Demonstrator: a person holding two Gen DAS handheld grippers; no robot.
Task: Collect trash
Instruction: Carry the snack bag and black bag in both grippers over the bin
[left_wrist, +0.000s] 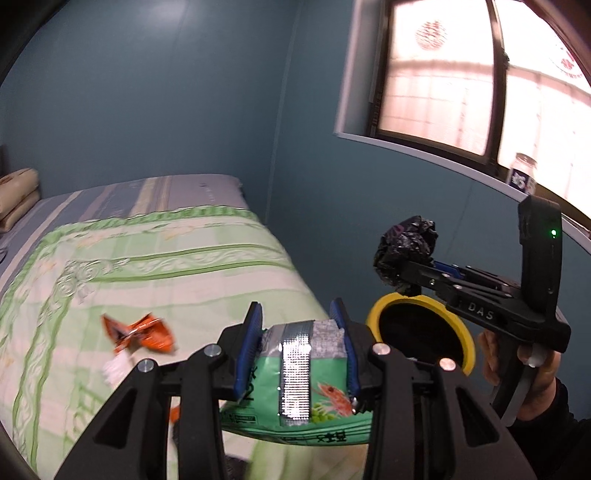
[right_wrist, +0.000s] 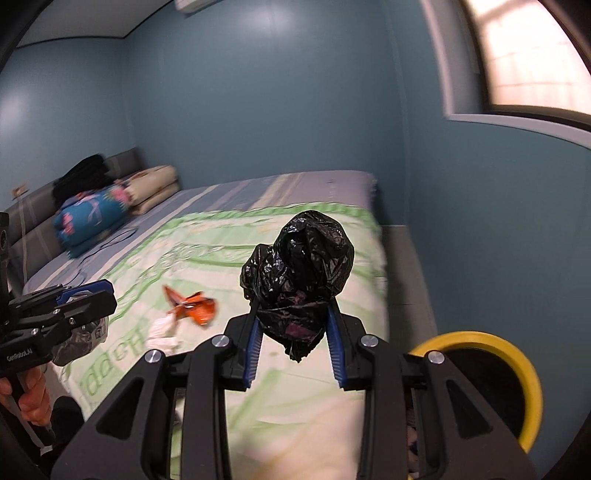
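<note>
In the left wrist view, the left gripper (left_wrist: 301, 347) was clamped partway shut on a green snack bag (left_wrist: 295, 384) above the near edge of the bed (left_wrist: 166, 258). An orange wrapper (left_wrist: 138, 332) and a white tissue (left_wrist: 114, 369) lay on the green-patterned quilt. The teal wall (left_wrist: 147, 92) met a bright window (left_wrist: 461, 81) (a jar on its sill).

In the right wrist view, the right gripper (right_wrist: 293, 332) pinched a crumpled black plastic bag (right_wrist: 299, 273). A yellow-rimmed bin (right_wrist: 517, 373) stood beside the bed's corner; pillows (right_wrist: 155, 188) sat at the far end.

Glossy crinkled black plastic bag (right_wrist: 301, 273); foil-lined snack packet (left_wrist: 306, 384)
</note>
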